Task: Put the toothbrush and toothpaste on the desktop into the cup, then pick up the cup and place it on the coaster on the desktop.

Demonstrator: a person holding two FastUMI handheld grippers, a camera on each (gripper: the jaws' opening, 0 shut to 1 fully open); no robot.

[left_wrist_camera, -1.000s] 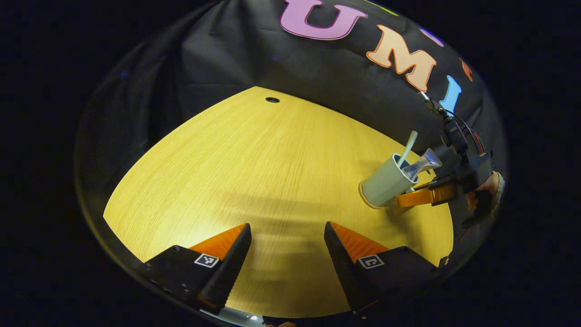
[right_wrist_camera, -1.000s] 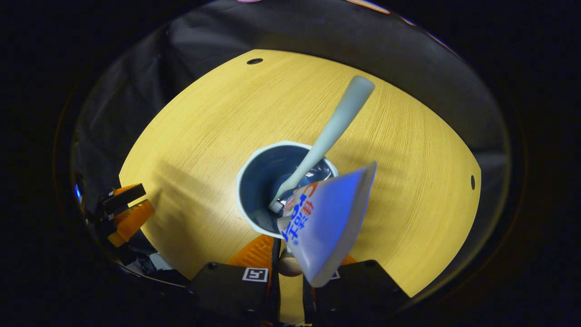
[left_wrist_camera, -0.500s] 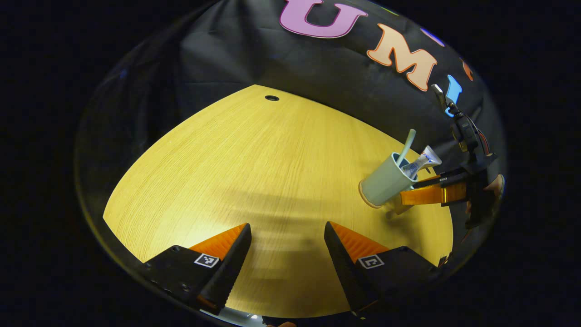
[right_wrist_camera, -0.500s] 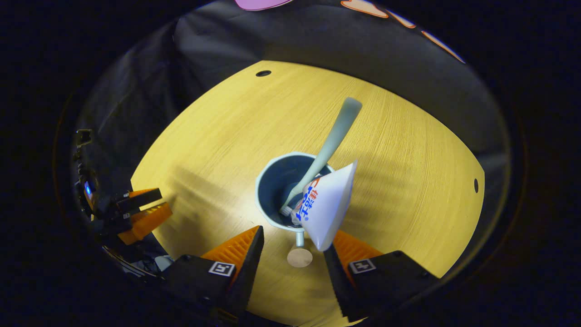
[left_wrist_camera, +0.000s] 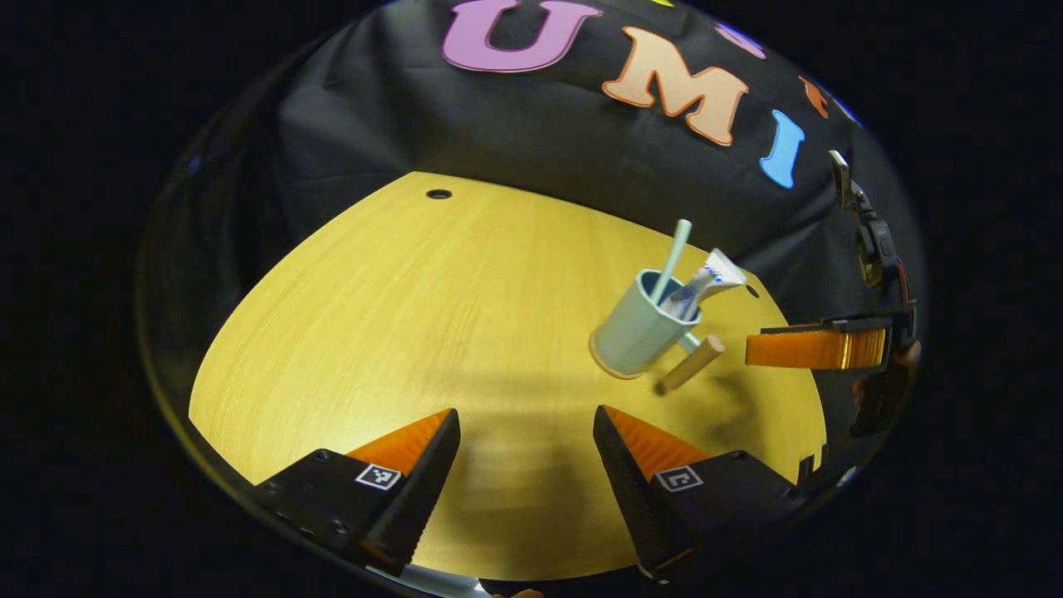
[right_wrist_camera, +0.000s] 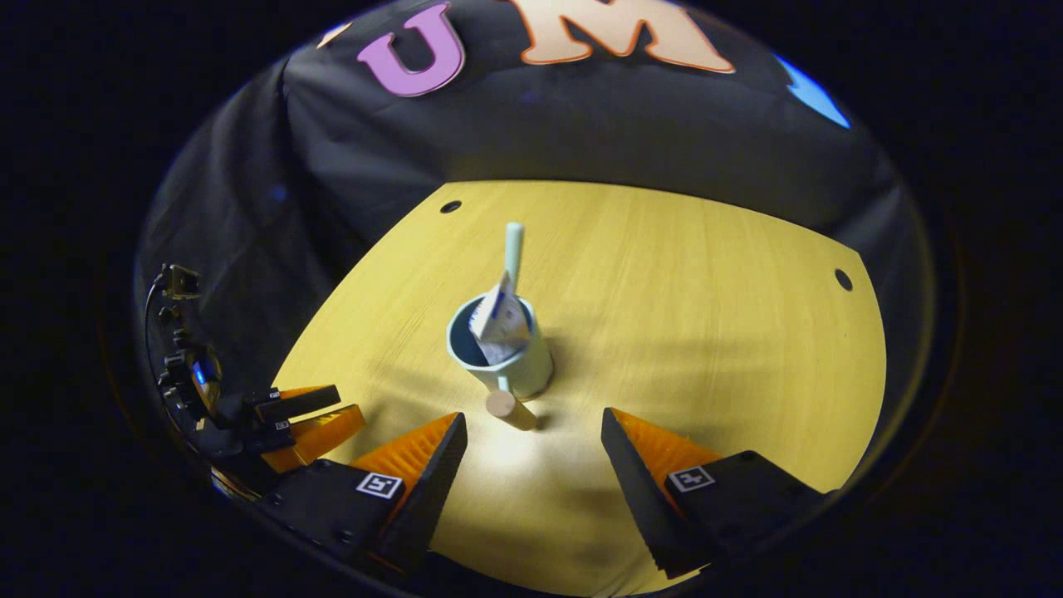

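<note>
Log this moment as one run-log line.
cup upright on coaster, toothbrush and toothpaste inside | right gripper open, clear of cup | left gripper open, idle

My pale green handled cup stands upright on a round tan coaster, holding a pale toothbrush and white toothpaste tube.

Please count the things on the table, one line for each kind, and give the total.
Cup: 1
Toothbrush, in the cup: 1
Toothpaste, in the cup: 1
Coaster, under the cup: 1
Total: 4
</note>
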